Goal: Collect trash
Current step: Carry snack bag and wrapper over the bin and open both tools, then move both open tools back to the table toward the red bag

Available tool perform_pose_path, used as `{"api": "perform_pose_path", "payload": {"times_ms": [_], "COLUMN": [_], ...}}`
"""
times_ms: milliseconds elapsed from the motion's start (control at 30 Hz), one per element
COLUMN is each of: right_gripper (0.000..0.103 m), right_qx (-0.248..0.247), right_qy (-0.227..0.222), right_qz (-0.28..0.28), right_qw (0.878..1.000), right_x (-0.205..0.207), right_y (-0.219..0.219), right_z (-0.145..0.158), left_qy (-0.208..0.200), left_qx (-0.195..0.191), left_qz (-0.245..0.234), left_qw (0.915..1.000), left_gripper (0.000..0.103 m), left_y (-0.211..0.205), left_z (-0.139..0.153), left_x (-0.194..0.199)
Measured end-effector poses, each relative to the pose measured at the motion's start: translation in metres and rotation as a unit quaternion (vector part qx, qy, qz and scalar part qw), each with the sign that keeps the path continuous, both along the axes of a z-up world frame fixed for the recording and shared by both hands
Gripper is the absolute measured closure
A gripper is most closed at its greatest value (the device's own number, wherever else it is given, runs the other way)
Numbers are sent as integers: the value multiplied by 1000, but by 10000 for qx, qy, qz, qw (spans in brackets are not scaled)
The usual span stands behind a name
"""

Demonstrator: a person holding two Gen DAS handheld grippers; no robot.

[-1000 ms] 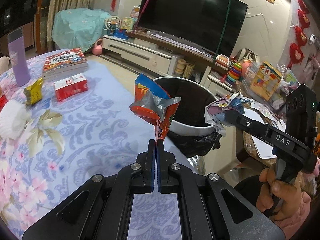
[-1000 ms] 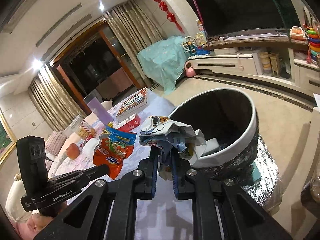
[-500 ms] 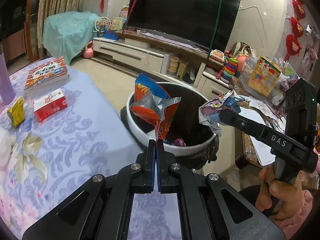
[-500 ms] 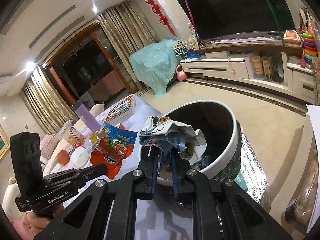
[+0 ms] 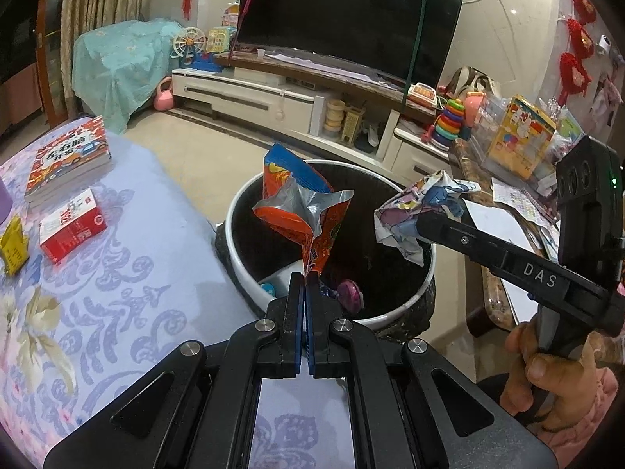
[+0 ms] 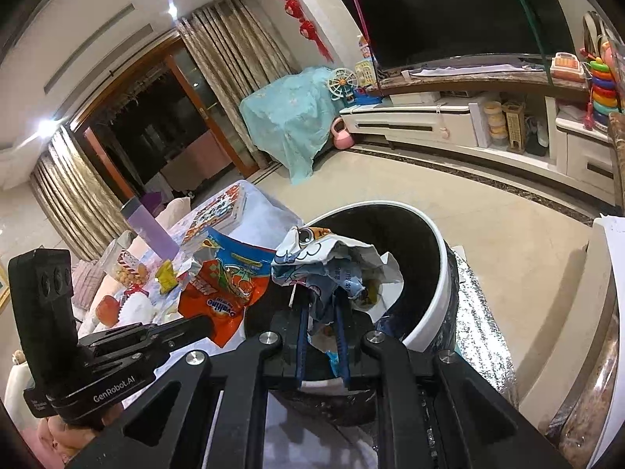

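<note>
On the far left of the left wrist view, a small yellow packet point(image 5: 13, 244), a red and white carton point(image 5: 73, 225) and a stack of colourful picture books point(image 5: 68, 158) lie on the worktop with its lilac floral cloth point(image 5: 129, 285); whether the packet and carton count as trash cannot be told, so some collecting may remain. Further right, the left claw point(image 5: 304, 279) is pressed fully shut on the bottom corner of a crumpled orange and blue foil snack bag point(image 5: 304, 211), holding it upright above the near part of the round white-rimmed bin with a black liner point(image 5: 250, 273). A few small pieces, one pink, already lie at the bin's bottom, so part of the job looks done. To the right, the right claw point(image 6: 322, 305) is narrowed around a crumpled white and blue printed wrapper point(image 6: 328, 262), held above the bin's opening. Both pieces appear ready for release; neither has dropped yet.
</note>
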State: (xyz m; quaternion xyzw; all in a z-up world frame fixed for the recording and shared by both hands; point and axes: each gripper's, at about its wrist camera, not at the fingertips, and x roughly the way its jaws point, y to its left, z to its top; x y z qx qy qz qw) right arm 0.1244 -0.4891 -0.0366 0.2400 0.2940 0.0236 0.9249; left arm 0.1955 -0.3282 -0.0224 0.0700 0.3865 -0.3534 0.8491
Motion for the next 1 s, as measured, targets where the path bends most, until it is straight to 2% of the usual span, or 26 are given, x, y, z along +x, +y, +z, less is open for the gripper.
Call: {"api": "perform_pose_path", "payload": {"times_ms": [533,567,600,633,667,700,800,833,867,933,967,1000], "right_gripper": [84,82,74,62,57,52,52,52,52,48,45,35], "right_qx": [135,165,200,217,228,234,192,183,204,216,229,246], "right_qy": [209,221,230,226,210,198,155,143,127,108,93,75], "right_qz": [-108,-105,-116,-128,-128,-132,-155,-173,-172,-201,-207,-200], "right_qw": [9996,9996,9995,9994,9994,9994,9996,9996,9996,9995,9995,9995], "right_x": [16,17,18,18,18,17,15,14,13,11,10,9], "right_y": [-7,-8,-9,-10,-11,-11,-10,-10,-10,-10,-9,-8], "right_z": [-15,-16,-16,-16,-15,-16,-13,-13,-13,-12,-12,-11], "left_qy": [428,427,421,406,383,354,350,349,333,253,232,253], "left_qx": [24,41,56,64,44,25,-28,-54,-69,-101,-136,-169], "left_qz": [-23,-25,-16,4,23,51,142,202,271,480,553,636], "left_qw": [9991,9991,9991,9992,9993,9994,9993,9992,9991,9985,9981,9975], "left_gripper": [100,97,94,86,81,80,79,71,57,39,38,37], "left_y": [-12,-13,-13,-13,-11,-9,-1,5,10,24,31,39], "left_z": [-15,-15,-16,-15,-15,-14,-12,-12,-11,-11,-11,-11], "left_x": [23,23,23,22,22,21,19,17,16,12,9,8]}}
